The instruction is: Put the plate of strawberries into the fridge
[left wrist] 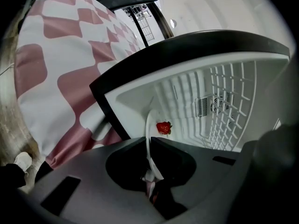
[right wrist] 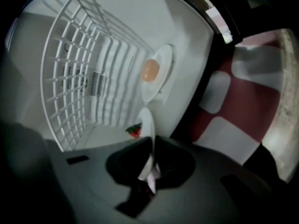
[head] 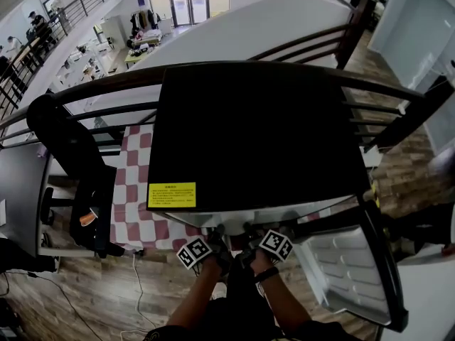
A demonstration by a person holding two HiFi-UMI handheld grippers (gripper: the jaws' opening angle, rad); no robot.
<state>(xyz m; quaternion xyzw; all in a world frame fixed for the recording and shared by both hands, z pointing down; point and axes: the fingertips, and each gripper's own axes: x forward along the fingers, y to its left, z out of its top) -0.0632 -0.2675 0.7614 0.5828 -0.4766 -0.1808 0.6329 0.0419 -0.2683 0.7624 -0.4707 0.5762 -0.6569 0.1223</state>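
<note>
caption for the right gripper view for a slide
Right gripper clamped on the rim of the white plate, one strawberry on it, facing the wire shelf of the fridge.

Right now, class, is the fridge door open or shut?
Open. The fridge door hangs swung aside, and both gripper views look straight into the white interior.

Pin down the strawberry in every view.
Head view: not in it.
Left gripper view: strawberry just below centre, right of the plate.
Right gripper view: strawberry just below centre, left of the plate.
Shared landmark: the fridge, black top in the head view, white interior in both gripper views.
</note>
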